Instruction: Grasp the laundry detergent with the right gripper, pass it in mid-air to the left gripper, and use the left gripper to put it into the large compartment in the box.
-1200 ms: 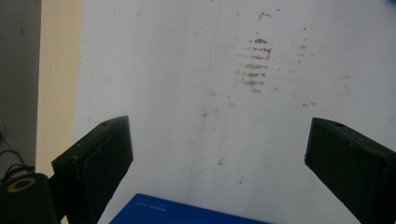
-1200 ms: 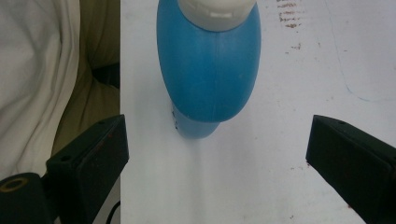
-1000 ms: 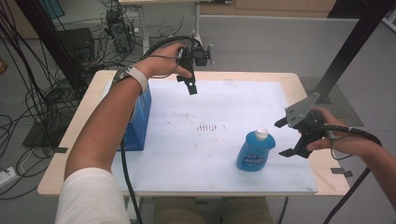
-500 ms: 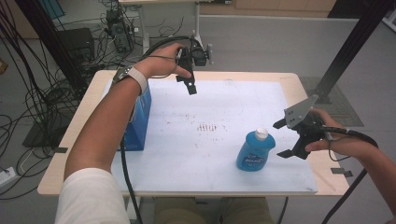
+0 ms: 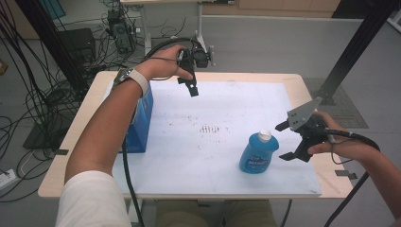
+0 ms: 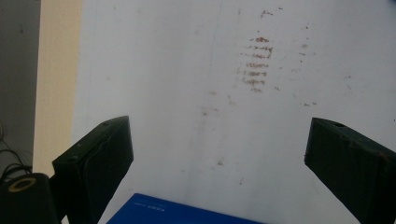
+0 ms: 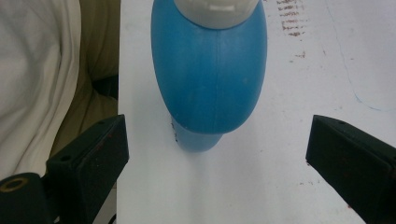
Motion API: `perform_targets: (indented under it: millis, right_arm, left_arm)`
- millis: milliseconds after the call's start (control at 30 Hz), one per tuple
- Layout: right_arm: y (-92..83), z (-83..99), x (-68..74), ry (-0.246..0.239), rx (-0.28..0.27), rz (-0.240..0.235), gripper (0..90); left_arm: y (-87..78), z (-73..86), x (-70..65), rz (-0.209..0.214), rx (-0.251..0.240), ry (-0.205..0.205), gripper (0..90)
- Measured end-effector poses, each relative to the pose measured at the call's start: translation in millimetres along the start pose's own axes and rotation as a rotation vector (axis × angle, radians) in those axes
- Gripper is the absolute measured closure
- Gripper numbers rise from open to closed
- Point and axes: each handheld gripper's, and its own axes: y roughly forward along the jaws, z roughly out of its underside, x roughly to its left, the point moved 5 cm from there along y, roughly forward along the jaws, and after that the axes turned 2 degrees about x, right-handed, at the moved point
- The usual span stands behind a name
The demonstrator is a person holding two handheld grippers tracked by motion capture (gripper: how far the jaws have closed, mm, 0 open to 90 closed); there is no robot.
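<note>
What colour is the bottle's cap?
White, on the blue bottle; the cap shows best in the right gripper view.

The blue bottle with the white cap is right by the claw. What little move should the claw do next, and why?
Probably ease the right gripper forward until its open jaws sit on either side of the blue plastic bottle with the white cap. The bottle stands upright on the white table mat, centred ahead of the jaws in the right gripper view, and the jaws do not yet reach around it.

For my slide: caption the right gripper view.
Open right gripper facing an upright blue bottle on the white table.
</note>
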Motion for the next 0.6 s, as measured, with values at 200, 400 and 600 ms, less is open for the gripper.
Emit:
perform_targets:
  millis: [200,400,600]
  right_arm:
    - [0.4,2.5,0.2,-0.001,-0.014,-0.002,5.9]
    - [0.5,6.7,0.4,0.005,-0.064,-0.003,5.5]
    - [0.5,10.6,1.1,0.009,-0.088,-0.004,5.5]
  left_arm:
    - [0.2,-0.8,-0.3,0.000,0.003,0.001,8.3]
    - [0.3,-1.9,-0.7,-0.001,0.003,0.000,8.4]
    - [0.1,-2.2,-1.3,-0.002,0.005,-0.001,8.4]
